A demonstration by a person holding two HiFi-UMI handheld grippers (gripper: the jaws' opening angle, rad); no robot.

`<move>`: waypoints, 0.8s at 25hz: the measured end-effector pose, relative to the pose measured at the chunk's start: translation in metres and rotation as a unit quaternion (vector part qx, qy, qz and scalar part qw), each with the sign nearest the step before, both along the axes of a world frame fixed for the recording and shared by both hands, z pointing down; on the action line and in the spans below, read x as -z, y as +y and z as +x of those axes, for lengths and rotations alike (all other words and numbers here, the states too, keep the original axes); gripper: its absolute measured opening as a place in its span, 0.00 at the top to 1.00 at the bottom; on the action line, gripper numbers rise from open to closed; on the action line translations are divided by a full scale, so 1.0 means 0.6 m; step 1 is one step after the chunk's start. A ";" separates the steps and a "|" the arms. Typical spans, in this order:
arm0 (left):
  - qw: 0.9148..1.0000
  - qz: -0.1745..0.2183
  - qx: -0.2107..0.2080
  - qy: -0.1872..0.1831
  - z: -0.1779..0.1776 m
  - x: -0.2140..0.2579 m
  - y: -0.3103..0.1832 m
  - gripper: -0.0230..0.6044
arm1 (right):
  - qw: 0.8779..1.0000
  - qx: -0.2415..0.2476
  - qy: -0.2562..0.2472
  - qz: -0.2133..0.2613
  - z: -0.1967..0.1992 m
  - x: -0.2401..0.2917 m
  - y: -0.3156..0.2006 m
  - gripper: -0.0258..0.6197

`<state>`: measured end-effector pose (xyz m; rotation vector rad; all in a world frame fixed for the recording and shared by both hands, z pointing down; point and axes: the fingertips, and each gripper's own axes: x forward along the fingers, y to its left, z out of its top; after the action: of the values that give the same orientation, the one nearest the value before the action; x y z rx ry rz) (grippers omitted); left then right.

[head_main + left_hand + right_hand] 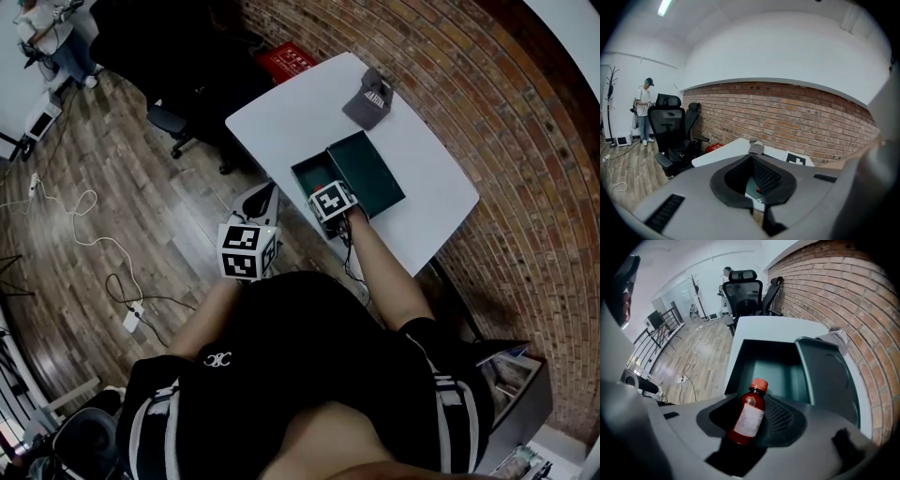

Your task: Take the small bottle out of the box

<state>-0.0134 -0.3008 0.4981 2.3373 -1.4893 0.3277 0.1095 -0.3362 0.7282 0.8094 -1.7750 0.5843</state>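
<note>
Bottle [749, 415] leans between the wide, unclenched jaws of right gripper [753, 403], at near edge of box [765, 370]; left gripper [751, 160] closed, empty. Grasping step, I think: next close firmly, then lift.

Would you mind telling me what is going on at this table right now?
A person holds a hand-held gripper in each hand. The right hand-held gripper points down at the open green box on the white table, with the small red bottle tilted between its jaws; whether they clamp it is unclear. The left hand-held gripper is empty, off the table's edge.
</note>
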 end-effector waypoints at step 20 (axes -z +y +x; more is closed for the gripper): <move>1.000 -0.003 -0.009 -0.007 -0.038 -0.009 -0.020 0.94 | 0.997 -0.046 -0.004 -0.060 0.004 -0.050 -0.011 0.62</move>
<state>-0.0362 -0.3129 0.5037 2.3494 -1.4735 0.3529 0.1117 -0.3427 0.7583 0.8088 -1.6986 0.7483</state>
